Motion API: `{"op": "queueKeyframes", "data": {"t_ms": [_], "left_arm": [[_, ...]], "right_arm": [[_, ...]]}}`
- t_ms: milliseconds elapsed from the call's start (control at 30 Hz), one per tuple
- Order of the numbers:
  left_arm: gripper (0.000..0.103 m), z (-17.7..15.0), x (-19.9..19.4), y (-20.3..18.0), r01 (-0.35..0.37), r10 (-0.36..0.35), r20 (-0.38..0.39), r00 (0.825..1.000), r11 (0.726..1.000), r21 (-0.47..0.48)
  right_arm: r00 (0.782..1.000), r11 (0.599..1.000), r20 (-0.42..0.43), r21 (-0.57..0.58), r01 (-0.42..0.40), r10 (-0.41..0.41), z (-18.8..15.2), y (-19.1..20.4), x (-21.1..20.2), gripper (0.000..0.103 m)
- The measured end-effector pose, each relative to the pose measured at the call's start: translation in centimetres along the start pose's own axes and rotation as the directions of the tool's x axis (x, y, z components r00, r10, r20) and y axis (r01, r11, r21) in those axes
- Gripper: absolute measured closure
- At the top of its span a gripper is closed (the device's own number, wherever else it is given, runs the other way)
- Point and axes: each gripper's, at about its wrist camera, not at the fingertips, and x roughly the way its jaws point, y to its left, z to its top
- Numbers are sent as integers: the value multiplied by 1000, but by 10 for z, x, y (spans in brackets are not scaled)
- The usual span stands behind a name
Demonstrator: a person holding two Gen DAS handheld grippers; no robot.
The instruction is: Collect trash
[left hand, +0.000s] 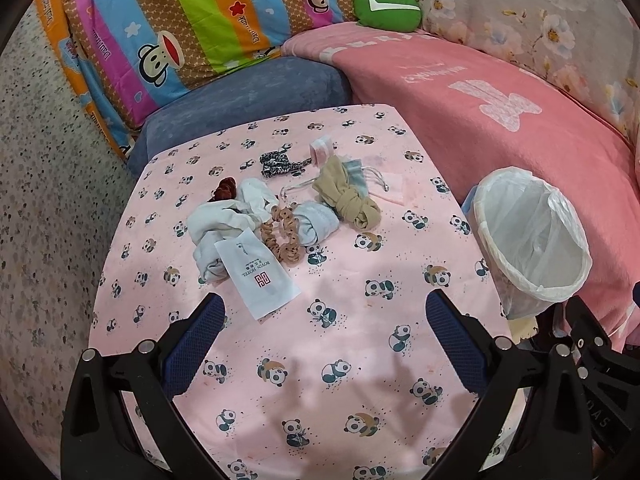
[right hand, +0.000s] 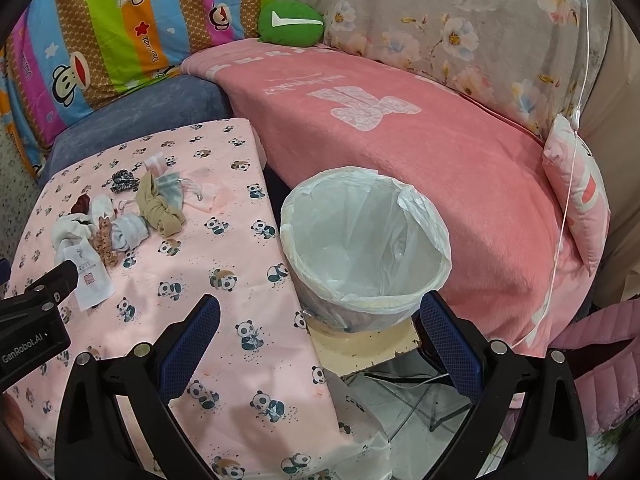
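A pile of items lies on the panda-print table (left hand: 320, 360): a white hotel packet (left hand: 260, 274), white cloth (left hand: 218, 224), brown scrunchie (left hand: 282, 236), tan knotted stocking (left hand: 348, 196), leopard hair tie (left hand: 276, 165), small pink packet (left hand: 322, 148). The pile also shows in the right wrist view (right hand: 120, 220). A bin lined with a white bag (left hand: 532, 240) (right hand: 364, 240) stands right of the table. My left gripper (left hand: 324, 312) is open and empty, just short of the packet. My right gripper (right hand: 320, 316) is open and empty, near the bin's front rim.
A pink blanket (right hand: 400, 140) covers the sofa behind the bin. A blue cushion (left hand: 240, 96), a striped monkey-print quilt (left hand: 180, 20) and a green pillow (left hand: 386, 8) lie behind the table. The bin stands on a cream stool (right hand: 360, 348).
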Motion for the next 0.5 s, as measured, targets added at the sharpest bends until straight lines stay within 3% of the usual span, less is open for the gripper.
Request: {"op": "queueKeyframes", "data": {"t_ms": [500], "left_arm": [[7, 6, -1, -3, -8, 8, 9, 1000, 1000, -8]], "right_arm": [[1000, 1000, 6, -6, -4, 4, 2, -2, -1, 5]]}}
